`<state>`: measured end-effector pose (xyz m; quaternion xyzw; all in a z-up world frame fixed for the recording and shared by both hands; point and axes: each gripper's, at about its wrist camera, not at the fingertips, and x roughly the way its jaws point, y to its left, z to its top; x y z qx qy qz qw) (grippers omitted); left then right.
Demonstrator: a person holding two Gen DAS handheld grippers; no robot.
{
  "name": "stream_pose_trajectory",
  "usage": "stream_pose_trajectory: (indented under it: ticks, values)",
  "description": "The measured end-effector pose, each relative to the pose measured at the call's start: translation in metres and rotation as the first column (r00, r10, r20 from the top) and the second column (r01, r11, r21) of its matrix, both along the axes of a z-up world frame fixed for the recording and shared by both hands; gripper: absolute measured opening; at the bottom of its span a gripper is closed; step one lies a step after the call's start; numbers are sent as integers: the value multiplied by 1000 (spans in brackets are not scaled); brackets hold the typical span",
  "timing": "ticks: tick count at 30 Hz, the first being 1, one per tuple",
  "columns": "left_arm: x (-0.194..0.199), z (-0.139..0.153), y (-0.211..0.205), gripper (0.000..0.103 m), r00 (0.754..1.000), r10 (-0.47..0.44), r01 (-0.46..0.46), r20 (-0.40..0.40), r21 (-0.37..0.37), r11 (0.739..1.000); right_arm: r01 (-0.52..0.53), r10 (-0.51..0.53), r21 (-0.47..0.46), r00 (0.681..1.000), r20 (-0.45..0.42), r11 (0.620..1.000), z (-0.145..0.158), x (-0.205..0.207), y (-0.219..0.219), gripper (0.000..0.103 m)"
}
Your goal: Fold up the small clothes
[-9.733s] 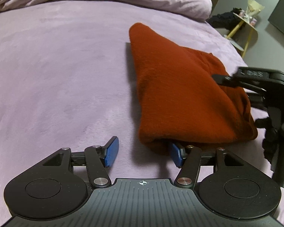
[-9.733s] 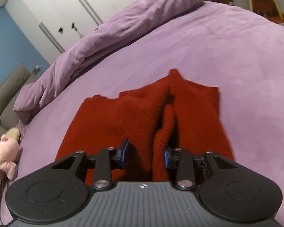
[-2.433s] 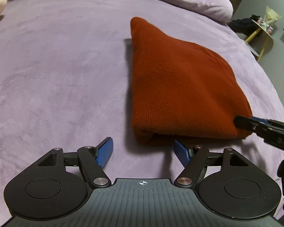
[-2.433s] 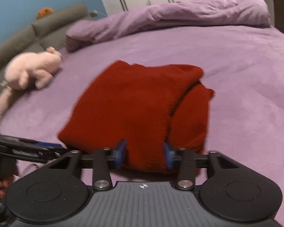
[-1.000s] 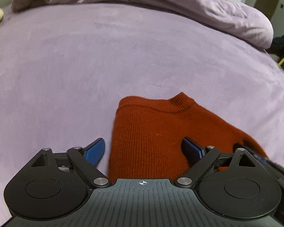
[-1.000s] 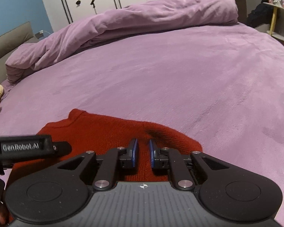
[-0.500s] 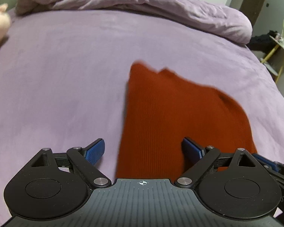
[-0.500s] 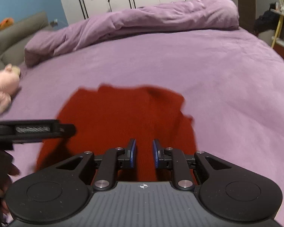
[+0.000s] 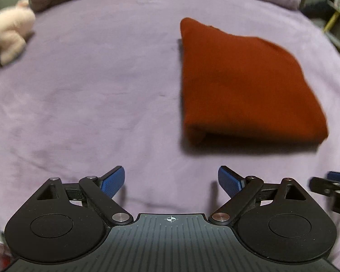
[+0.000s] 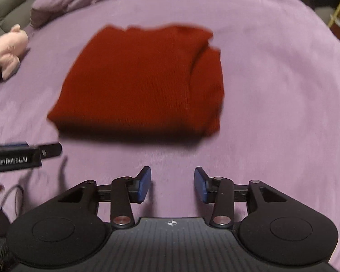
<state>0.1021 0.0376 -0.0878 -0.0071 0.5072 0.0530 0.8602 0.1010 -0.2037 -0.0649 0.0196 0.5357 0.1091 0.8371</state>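
Since a second ago I've drawn both grippers back off the red sweater point(image 10: 142, 83), which now lies folded on the purple blanket point(image 10: 272, 90), ahead of my fingertips and apart from them. My right gripper point(image 10: 172, 185) has just been opening and stands partly spread with nothing between its blue pads. My left gripper point(image 9: 171, 181) is spread wide and empty too, a pink plush toy point(image 9: 9, 36) off to its left.
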Motion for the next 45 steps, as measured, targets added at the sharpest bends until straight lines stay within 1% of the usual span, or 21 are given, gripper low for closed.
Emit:
stream_pose_trajectory:
  ticks: [1,3,5,7,9,11,12,14,15,17,18,19,23,28,32,34,39,45]
  values:
    - [-4,3,-3,94,1000,-4,3,5,29,1000,3,-3,-10,1000,-4,1000,1,-7,1,54]
    - [-5,11,-5,94,1000,-7,7,7,42,999,16,-15,-35,1000,7,999,9,-15,2,64]
    - [-6,17,-4,95,1000,-4,4,3,5,1000,23,-22,-37,999,31,999,20,-19,5,70]
    - [-8,23,-2,95,1000,7,-7,0,-45,999,25,-24,-28,999,42,999,29,-20,6,80]
    - [-9,29,-2,95,1000,11,-10,11,-65,998,38,-37,-37,999,40,999,36,-21,10,83]
    - [-12,36,-4,96,999,0,4,50,-65,998,48,-47,-57,998,33,997,42,-17,12,83]
    - [-15,41,-4,96,997,0,5,75,-57,998,48,-46,-64,998,32,997,44,-15,16,83]
    - [-15,48,-7,96,995,-3,6,97,-32,999,40,-37,-68,999,31,997,48,-12,19,83]
    - [-14,50,-9,96,996,-16,17,91,-15,1000,42,-39,-65,999,37,997,50,-12,19,83]
    - [-8,52,-13,96,998,-56,55,43,17,998,59,-56,-57,997,49,997,54,-13,20,83]
    - [-5,51,-15,96,996,-83,82,19,22,996,71,-68,-60,997,47,996,56,-13,20,83]
    - [-4,51,-17,96,995,-96,96,8,21,995,78,-75,-65,996,45,995,56,-12,20,83]
    - [-4,53,-18,96,995,-100,100,19,-12,995,92,-88,-87,995,48,992,57,-9,22,83]
    - [-4,54,-22,96,993,-114,114,21,-2,993,98,-92,-107,994,61,989,61,-7,23,83]
    - [-3,54,-21,96,994,-112,112,8,-48,992,99,-92,-114,993,67,989,64,-6,25,83]
    - [-2,54,-21,96,994,-113,113,4,-60,992,104,-97,-116,993,66,988,64,-5,25,83]
    - [-3,55,-24,96,993,-118,118,4,-44,992,118,-112,-108,992,65,987,65,-5,24,83]
    - [-2,54,-23,96,994,-112,111,-10,-58,992,121,-114,-114,991,65,986,65,-4,23,83]
